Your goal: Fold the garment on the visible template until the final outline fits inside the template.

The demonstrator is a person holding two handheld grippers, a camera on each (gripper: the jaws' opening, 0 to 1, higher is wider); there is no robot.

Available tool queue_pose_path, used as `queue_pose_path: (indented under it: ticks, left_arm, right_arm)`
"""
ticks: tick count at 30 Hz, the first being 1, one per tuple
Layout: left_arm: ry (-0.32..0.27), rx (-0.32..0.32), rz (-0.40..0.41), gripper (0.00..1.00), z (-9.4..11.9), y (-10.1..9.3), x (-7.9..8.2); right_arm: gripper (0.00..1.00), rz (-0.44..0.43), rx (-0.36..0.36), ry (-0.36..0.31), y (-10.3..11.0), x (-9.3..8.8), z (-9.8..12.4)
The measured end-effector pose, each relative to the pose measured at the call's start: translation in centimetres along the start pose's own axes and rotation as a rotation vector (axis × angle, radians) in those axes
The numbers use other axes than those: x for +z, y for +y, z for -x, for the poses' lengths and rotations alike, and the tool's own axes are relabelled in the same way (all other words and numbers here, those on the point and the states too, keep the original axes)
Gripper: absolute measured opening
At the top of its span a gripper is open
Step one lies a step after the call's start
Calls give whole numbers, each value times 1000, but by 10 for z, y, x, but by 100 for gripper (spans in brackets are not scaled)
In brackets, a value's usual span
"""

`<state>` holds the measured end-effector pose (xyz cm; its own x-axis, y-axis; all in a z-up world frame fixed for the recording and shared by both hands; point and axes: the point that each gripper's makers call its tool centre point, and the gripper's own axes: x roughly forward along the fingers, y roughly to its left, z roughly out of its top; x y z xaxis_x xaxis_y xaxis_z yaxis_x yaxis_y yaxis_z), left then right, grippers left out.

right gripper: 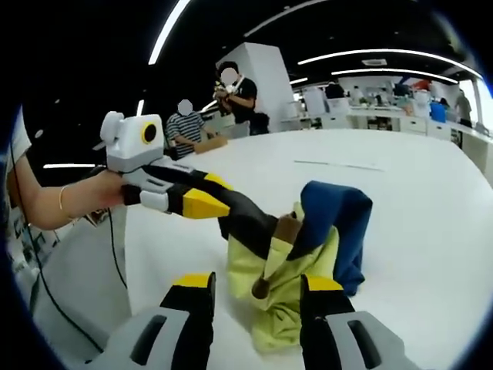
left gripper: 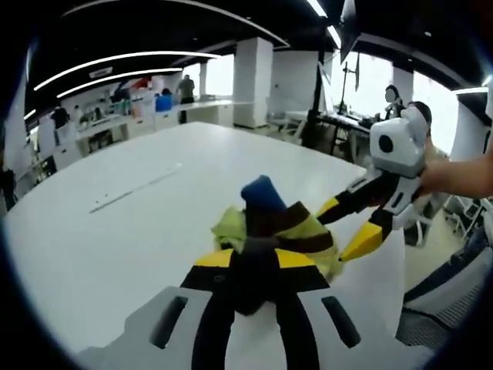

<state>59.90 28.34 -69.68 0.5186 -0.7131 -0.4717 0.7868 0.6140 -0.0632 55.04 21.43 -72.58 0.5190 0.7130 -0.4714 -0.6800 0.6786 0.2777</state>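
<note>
- Garment (right gripper: 296, 270): a yellow, blue and brown bundle, bunched up and lifted off the white table (right gripper: 416, 193), hanging between my two grippers, not laid flat.
- My left gripper (left gripper: 258, 254) is pinching a brown-and-yellow fold of the cloth; in the right gripper view I see it come in from the left, jaws pressed together on the bundle's upper edge.
- My right gripper (right gripper: 258, 297) has its jaws spread, the yellow cloth hanging between and just beyond them; I cannot tell whether they touch it.
- I can make out no template outline; a faint line lies on the table well beyond the bundle.
- Step, as I judge it: sorting out the crumpled garment before any real fold; the task looks early.
- Next I need my right jaws to close on a free yellow edge, then both hands to draw apart and lay the cloth flat on the table.
</note>
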Motion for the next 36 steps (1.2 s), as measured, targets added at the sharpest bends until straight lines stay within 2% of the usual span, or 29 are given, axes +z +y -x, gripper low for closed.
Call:
queue_pose_path:
  ticks: [6, 12, 17, 23, 29, 36]
  left_arm:
    - [31, -7, -10, 1, 1, -3, -9]
    - [43, 8, -16, 0, 4, -5, -14]
    - [43, 25, -18, 0, 8, -7, -15]
    - [45, 37, -17, 0, 12, -8, -17]
    - [37, 68, 9, 0, 18, -7, -19]
    - [35, 84, 45, 0, 23, -6, -26]
  right_arm:
    - [33, -24, -28, -2, -4, -1, -1]
    - [23, -50, -29, 4, -1, -3, -4]
    - [7, -96, -50, 35, -5, -13, -6]
    - [0, -145, -44, 16, -2, -12, -7]
    - [0, -140, -45, -46, 5, 9, -2]
    - [0, -55, -1, -98, 27, 39, -4]
